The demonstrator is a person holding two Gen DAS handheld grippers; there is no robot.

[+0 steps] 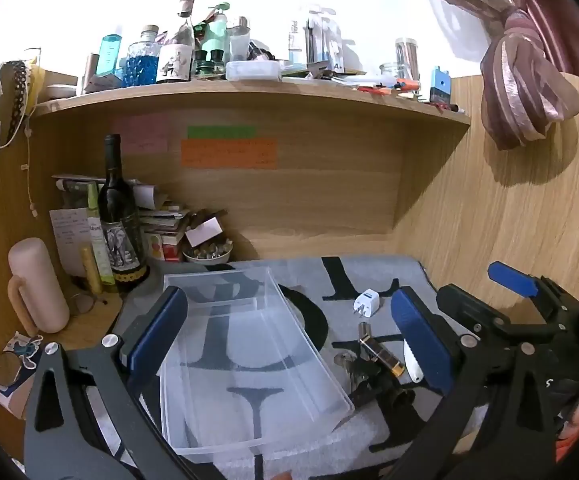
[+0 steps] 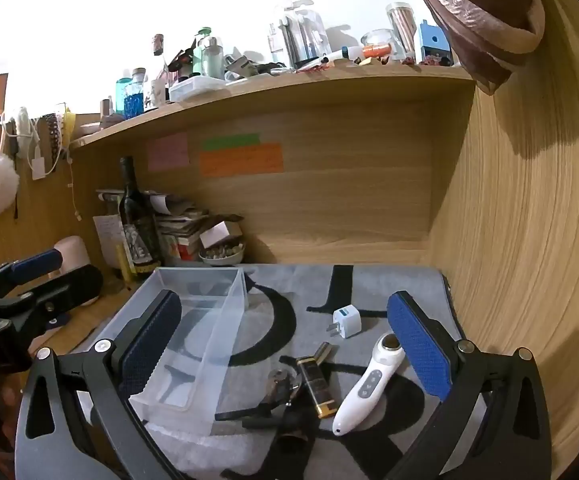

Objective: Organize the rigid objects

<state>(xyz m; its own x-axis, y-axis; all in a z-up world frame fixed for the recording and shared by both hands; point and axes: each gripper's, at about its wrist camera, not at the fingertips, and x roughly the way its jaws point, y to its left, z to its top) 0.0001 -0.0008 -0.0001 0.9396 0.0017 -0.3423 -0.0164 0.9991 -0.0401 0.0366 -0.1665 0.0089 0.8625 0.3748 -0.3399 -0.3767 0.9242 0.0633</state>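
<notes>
A clear plastic box (image 1: 249, 344) (image 2: 193, 340) lies empty on the grey mat with black letters. Right of it lie a white plug adapter (image 1: 365, 301) (image 2: 345, 321), a black-and-gold lighter (image 1: 381, 354) (image 2: 316, 384), a white handheld device (image 2: 365, 384) (image 1: 411, 364) and a dark metal tool (image 2: 277, 404) (image 1: 365, 388). My left gripper (image 1: 289, 344) hovers open over the box with nothing between its fingers. My right gripper (image 2: 285, 356) stands open above the small items, holding nothing.
A wine bottle (image 1: 119, 220), a pink mug (image 1: 37, 284), stacked papers and a small bowl (image 1: 207, 254) crowd the back left. A wooden shelf (image 1: 249, 92) above carries several bottles. A wooden wall (image 2: 529, 240) closes the right side. A knotted curtain (image 1: 521, 80) hangs there.
</notes>
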